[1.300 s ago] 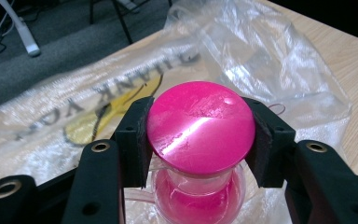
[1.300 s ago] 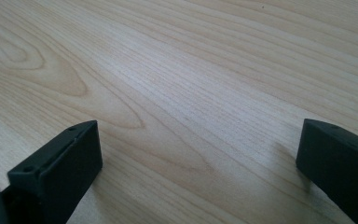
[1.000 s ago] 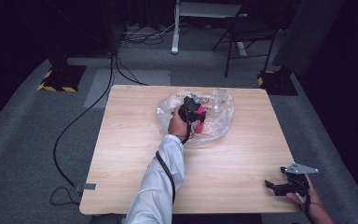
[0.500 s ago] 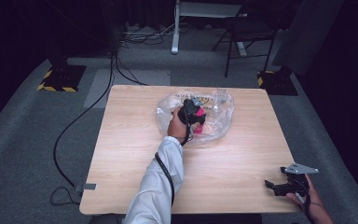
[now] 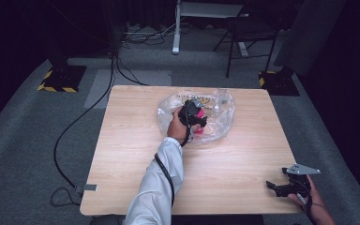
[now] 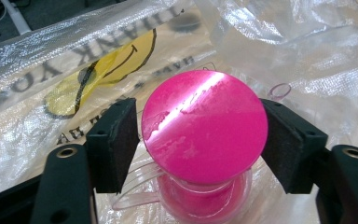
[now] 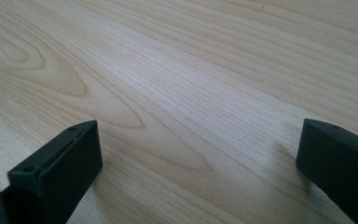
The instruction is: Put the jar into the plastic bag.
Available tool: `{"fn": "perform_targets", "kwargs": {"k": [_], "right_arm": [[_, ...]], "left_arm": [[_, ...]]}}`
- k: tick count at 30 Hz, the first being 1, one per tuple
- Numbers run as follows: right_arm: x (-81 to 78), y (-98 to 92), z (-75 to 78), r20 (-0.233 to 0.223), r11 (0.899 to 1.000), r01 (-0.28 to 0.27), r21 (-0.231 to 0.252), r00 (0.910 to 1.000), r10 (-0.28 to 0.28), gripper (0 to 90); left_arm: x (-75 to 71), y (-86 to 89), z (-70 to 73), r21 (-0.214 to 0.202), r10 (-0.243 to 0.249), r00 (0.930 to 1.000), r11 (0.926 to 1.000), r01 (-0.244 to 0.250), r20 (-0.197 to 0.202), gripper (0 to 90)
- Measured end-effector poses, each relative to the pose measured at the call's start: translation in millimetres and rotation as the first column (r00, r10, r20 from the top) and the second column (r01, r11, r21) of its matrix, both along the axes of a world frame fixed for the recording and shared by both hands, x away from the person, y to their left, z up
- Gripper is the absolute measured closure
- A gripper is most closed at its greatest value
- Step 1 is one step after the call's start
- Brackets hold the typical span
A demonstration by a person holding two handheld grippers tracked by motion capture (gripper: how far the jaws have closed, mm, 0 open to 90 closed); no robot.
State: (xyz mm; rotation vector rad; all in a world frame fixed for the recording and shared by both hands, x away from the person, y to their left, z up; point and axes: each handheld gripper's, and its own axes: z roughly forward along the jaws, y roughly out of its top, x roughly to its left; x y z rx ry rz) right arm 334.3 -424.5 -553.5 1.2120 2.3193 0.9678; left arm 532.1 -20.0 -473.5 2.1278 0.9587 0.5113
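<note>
A clear plastic bag [image 5: 218,115] with a yellow smiley and "THANK YOU" print [image 6: 74,79] lies at the table's far middle. On it stands a clear handled cup with a round pink top [image 6: 205,126]. My left gripper [image 5: 194,115] reaches into the bag, and its jaws have just been opening. The pink cup [image 5: 200,125] sits between the pads [image 6: 114,140] of the left gripper [image 6: 198,135], which stand open close beside its rim. My right gripper [image 5: 281,187] rests open near the table's front right corner, with bare wood between the jaws of the right gripper [image 7: 198,158].
The wooden table [image 5: 131,140] stands on grey carpet. Cables [image 5: 75,126] run along the floor at the left. A chair [image 5: 248,42] and a white stand [image 5: 178,28] are behind the table, and weighted bases with yellow-black tape [image 5: 58,79] sit at the far corners.
</note>
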Motion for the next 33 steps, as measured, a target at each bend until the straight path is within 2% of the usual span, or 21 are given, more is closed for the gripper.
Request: {"fn": "perform_targets", "kwargs": {"k": [4, 13, 18, 24, 33], "right_arm": [[0.0, 0.0, 0.0, 0.0, 1.0, 0.0, 0.0, 1.0, 0.0, 0.0], [0.0, 0.0, 0.0, 0.0, 1.0, 0.0, 0.0, 1.0, 0.0, 0.0], [0.0, 0.0, 0.0, 0.0, 1.0, 0.0, 0.0, 1.0, 0.0, 0.0], [0.0, 0.0, 0.0, 0.0, 1.0, 0.0, 0.0, 1.0, 0.0, 0.0], [0.0, 0.0, 0.0, 0.0, 1.0, 0.0, 0.0, 1.0, 0.0, 0.0]], "left_arm": [[0.7, -0.8, -3.4, 0.039, 0.011, 0.9999, 0.9992, -0.011, -0.002, 17.7], [1.7, 3.4, -5.9, 0.054, 0.007, 0.9997, 0.9985, -0.006, -0.023, 7.1], [1.0, 3.6, -4.3, 0.085, -0.003, 0.9999, 0.9964, 0.004, -0.011, 4.6], [0.4, 2.8, -2.9, 0.098, -0.006, 0.9999, 0.9951, 0.007, -0.011, 3.4], [-2.7, 1.4, 3.9, 0.132, -0.04, 0.9992, 0.9904, 0.04, -0.004, 3.3]]}}
